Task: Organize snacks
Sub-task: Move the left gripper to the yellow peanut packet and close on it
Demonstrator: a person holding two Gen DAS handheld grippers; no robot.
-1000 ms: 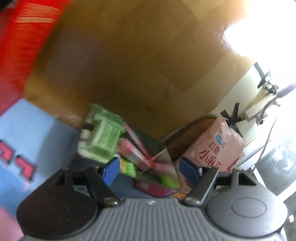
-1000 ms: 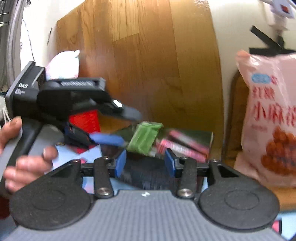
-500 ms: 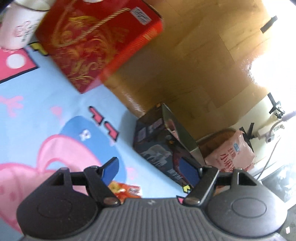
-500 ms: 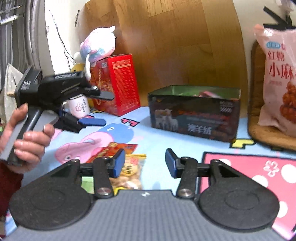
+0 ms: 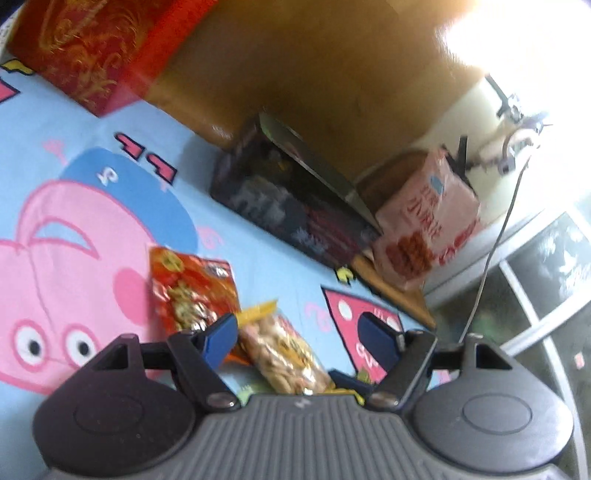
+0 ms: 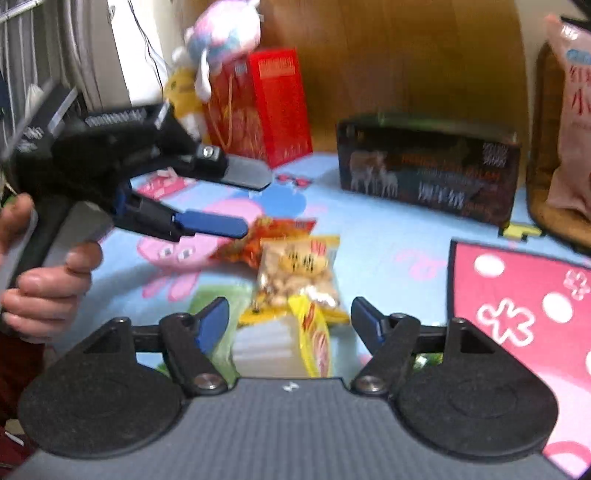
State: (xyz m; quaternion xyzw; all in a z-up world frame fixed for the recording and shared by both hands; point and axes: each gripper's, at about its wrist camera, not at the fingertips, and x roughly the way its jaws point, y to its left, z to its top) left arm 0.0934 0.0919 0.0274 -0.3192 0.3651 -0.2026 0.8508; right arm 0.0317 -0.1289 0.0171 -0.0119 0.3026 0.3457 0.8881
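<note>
A dark open snack box (image 5: 295, 206) (image 6: 428, 173) stands on the cartoon mat by the wooden wall. A red-orange snack packet (image 5: 192, 288) (image 6: 273, 236) and a clear packet of peanuts with yellow ends (image 5: 284, 350) (image 6: 299, 273) lie on the mat in front of it. My left gripper (image 5: 301, 338) is open and empty, just above the peanut packet; in the right wrist view its fingers (image 6: 210, 225) hover over the red-orange packet. My right gripper (image 6: 290, 321) is open and empty, low over the peanut packet and a white-and-yellow packet (image 6: 280, 343).
A red gift box (image 5: 92, 48) (image 6: 262, 103) with a plush toy (image 6: 221, 33) stands at the back left. A large pink snack bag (image 5: 424, 218) (image 6: 569, 122) leans on a brown cushion (image 6: 550, 206) to the box's right. A red dotted mat patch (image 6: 524, 302) lies at right.
Both grippers have pulled back from the dark box, where the left one held a green packet over it, and dropped low over the loose packets on the mat. Both are now empty.
</note>
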